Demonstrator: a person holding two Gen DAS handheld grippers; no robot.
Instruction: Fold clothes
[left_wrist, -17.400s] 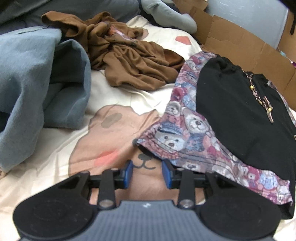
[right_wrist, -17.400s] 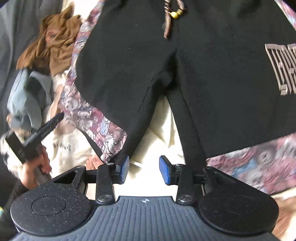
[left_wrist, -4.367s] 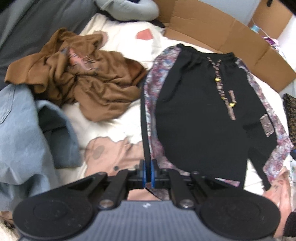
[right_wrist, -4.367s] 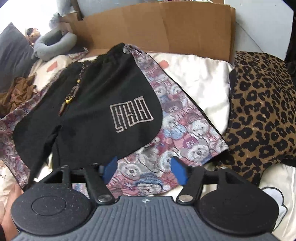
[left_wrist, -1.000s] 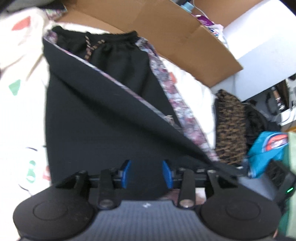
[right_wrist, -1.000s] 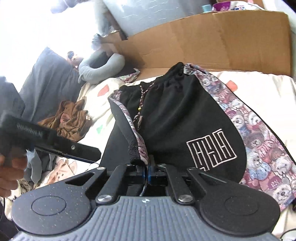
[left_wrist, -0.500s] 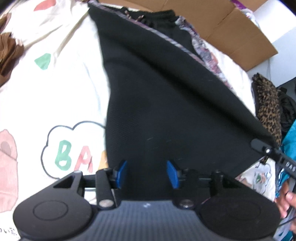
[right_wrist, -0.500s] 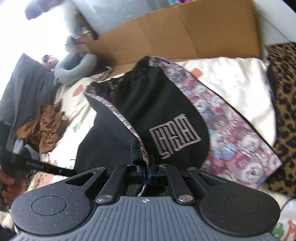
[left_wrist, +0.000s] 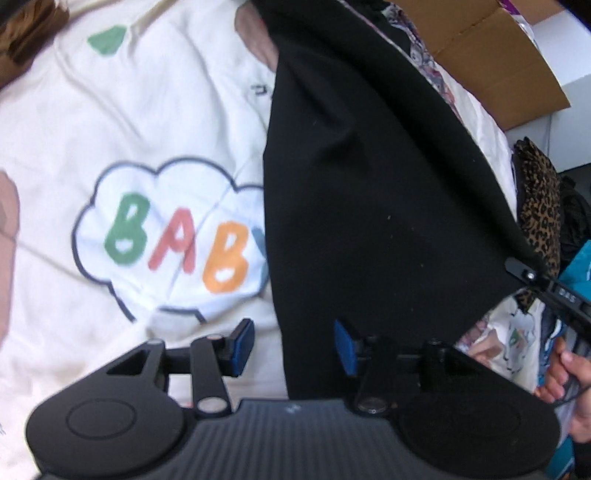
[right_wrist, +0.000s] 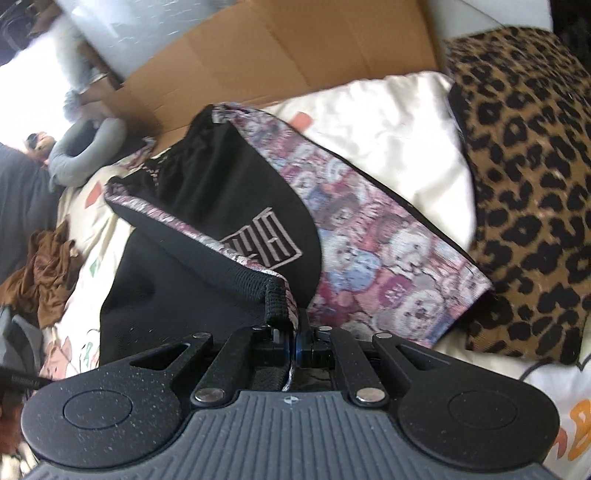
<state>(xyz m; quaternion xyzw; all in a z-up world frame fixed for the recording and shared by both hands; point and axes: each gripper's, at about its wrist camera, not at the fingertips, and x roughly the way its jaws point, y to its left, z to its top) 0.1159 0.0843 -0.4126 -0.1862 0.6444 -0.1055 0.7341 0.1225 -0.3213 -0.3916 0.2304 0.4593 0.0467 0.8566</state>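
- Since a moment ago, the black flap of the shorts (left_wrist: 369, 192) has swung further over, and my left gripper (left_wrist: 293, 341) has dropped low near the bed (left_wrist: 110, 110).
- My right gripper (right_wrist: 295, 341) has its fingers squeezed tight on the hem of the shorts (right_wrist: 273, 299), holding one leg up and across.
- My left fingers are spread wide with nothing pinched; the black cloth just hangs over the right one.
- I think the shorts are light and floppy. They sag and bend wherever I let go.
- The hem is the thick, firm bit, so I judge the corners there are the best place to grab.
- The shorts are black with a grey square logo (right_wrist: 267, 236) and teddy-bear side panels (right_wrist: 369, 236).
- They lie on the bed beside a leopard cloth (right_wrist: 524, 184), waist toward the cardboard (right_wrist: 295, 55).
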